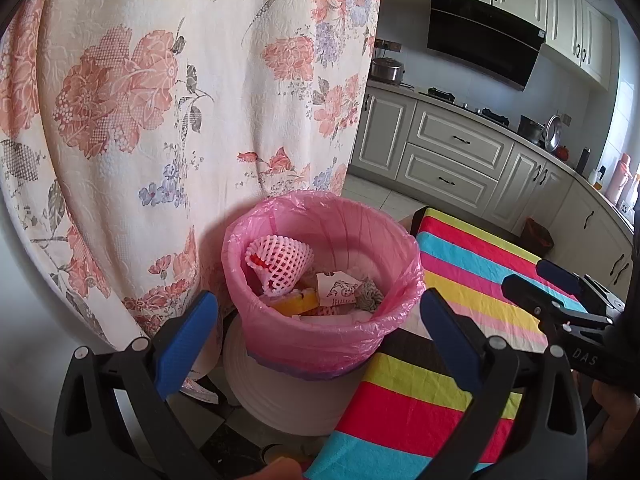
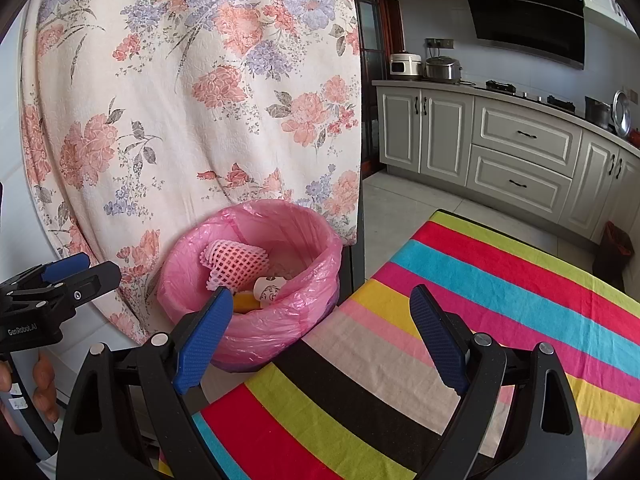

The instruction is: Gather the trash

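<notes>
- the white bin [image 1: 288, 392] lined with a pink bag [image 1: 320, 344] stands just beside the near-left edge of the striped cloth [image 1: 472, 264] that covers the counter, with a floral curtain [image 1: 160, 100] hanging right behind the bin.
- trash already lies inside the bin: a pink foam fruit net [image 1: 276, 264], a printed paper scrap [image 1: 338, 288], something yellow [image 1: 296, 300] and a grey crumpled bit [image 1: 370, 296].
- no loose trash shows on the striped cloth beside the bin in either view, so the collecting looks largely done or paused between items; that is a judgement only.
- the left gripper [image 1: 316, 336] is spread wide with nothing between its blue pads, angled down at the bin's near rim.
- the right gripper [image 2: 320, 336] is likewise spread and empty, tilted down over the cloth edge just right of the bin; the left gripper also shows at this view's left edge, with fingers [image 2: 44, 384] of a hand wrapped on its handle.
- the next move probably calls for finding any remaining trash away from the bin, or pinching the bag's rim to gather it; the thin plastic would need a careful, shallow grip.
</notes>
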A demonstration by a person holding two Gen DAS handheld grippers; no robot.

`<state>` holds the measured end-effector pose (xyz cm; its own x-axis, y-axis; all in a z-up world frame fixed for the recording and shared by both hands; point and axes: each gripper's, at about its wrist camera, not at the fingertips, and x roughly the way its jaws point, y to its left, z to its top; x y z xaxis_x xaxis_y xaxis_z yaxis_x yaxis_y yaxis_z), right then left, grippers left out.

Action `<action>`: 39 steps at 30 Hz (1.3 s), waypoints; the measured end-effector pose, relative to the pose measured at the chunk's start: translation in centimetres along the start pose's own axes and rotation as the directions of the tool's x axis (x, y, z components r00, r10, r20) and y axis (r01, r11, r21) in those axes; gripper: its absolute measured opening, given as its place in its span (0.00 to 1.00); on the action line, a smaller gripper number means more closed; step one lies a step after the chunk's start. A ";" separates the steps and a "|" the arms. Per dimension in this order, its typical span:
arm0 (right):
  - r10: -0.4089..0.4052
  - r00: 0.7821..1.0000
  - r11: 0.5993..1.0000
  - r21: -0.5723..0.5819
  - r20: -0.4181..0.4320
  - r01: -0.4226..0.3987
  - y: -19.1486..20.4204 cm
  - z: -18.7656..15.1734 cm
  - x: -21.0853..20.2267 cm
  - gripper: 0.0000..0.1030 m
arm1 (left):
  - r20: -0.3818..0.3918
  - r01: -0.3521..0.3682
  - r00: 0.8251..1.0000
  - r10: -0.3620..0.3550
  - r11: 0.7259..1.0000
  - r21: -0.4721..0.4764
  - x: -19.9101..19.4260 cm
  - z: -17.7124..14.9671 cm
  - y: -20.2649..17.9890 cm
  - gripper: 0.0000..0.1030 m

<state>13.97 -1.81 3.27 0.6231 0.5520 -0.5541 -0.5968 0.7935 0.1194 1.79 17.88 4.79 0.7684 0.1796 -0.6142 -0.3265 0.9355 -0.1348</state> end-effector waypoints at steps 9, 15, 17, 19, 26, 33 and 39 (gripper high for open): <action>-0.002 1.000 1.000 -0.002 0.000 0.002 0.0 0.1 0.0 0.82 | 0.002 0.008 1.000 -0.008 1.000 0.008 0.0 0.2 -0.2 0.95; 0.001 1.000 1.000 -0.002 -0.003 -0.001 -0.1 0.2 0.1 0.82 | 0.006 0.013 1.000 -0.013 1.000 0.005 0.0 0.4 -0.1 0.95; 0.000 1.000 1.000 -0.002 -0.002 0.000 -0.1 0.2 0.1 0.82 | 0.005 0.014 1.000 -0.014 1.000 0.004 0.0 0.4 -0.1 0.95; 0.000 1.000 1.000 -0.003 -0.001 0.000 -0.1 0.1 0.1 0.82 | 0.004 0.015 1.000 -0.015 1.000 0.005 0.1 0.4 -0.3 0.95; 0.000 1.000 1.000 -0.001 -0.002 0.000 -0.3 0.2 0.1 0.82 | -0.003 0.019 1.000 -0.019 1.000 0.007 0.2 0.3 -0.4 0.95; 0.001 1.000 1.000 0.000 -0.003 -0.001 -0.3 0.1 0.1 0.82 | -0.010 0.009 1.000 -0.009 1.000 0.017 0.4 0.3 -0.5 0.95; 0.001 1.000 1.000 -0.002 -0.007 -0.001 -0.4 0.0 0.1 0.82 | 0.015 -0.017 1.000 0.017 0.999 0.029 0.2 0.3 -0.7 0.95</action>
<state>14.28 -2.08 3.14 0.6191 0.5507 -0.5599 -0.5981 0.7926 0.1183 2.34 17.38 4.99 0.7710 0.2000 -0.6046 -0.3238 0.9406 -0.1017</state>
